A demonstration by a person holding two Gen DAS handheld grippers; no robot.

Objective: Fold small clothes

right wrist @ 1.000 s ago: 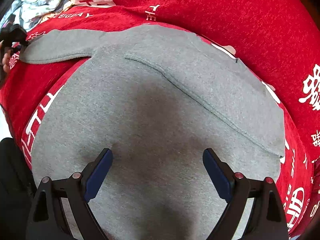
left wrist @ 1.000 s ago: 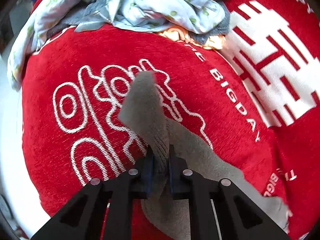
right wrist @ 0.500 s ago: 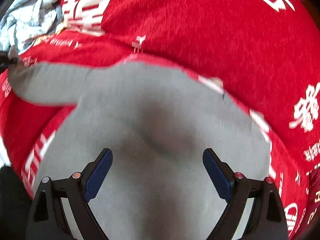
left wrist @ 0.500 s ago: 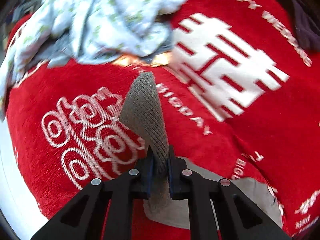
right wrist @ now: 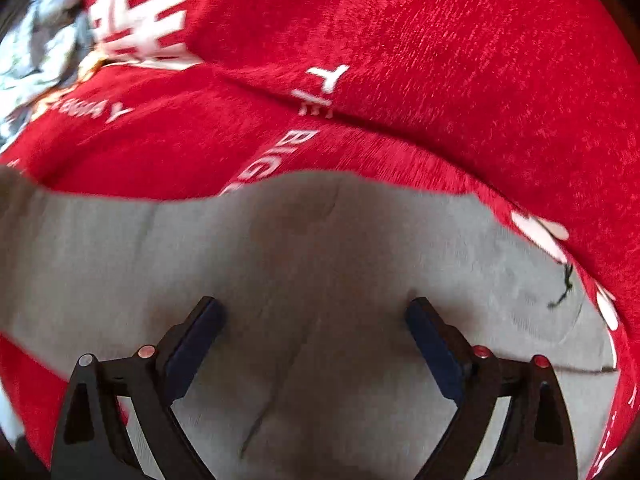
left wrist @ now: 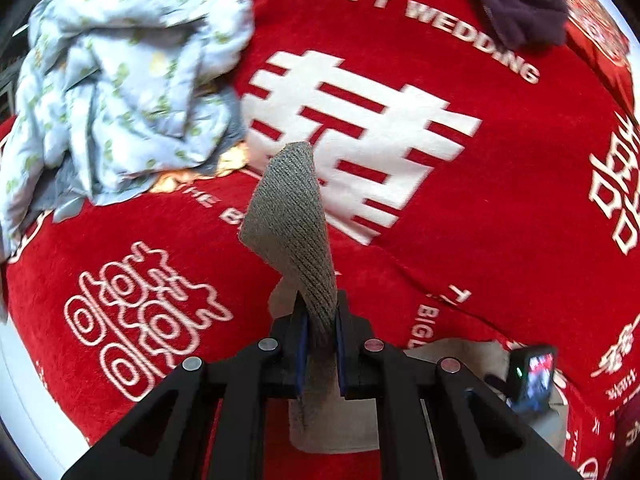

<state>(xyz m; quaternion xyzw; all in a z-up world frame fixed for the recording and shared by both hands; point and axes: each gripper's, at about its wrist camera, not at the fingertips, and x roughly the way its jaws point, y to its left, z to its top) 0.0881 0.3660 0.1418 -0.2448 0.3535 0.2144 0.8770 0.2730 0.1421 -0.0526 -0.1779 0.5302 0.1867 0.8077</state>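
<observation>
A small grey knit garment (right wrist: 320, 264) lies spread on a red cloth with white lettering (right wrist: 440, 60). My left gripper (left wrist: 320, 320) is shut on the ribbed cuff of its grey sleeve (left wrist: 292, 216), which stands up above the jaws, lifted off the cloth. In the right wrist view that sleeve stretches off to the left edge. My right gripper (right wrist: 312, 316) hangs open just above the garment's body, with the fabric below its wide-apart fingers and nothing pinched.
A crumpled pile of pale blue printed clothes (left wrist: 120, 80) lies at the far left of the red cloth (left wrist: 480, 240). A dark purple garment (left wrist: 516, 4) sits at the far right. The other gripper's camera (left wrist: 532, 376) shows at the lower right.
My left gripper has risen and rolled, lifting the grey sleeve off the cloth. My right gripper has slid across the garment toward its near edge, staying open.
</observation>
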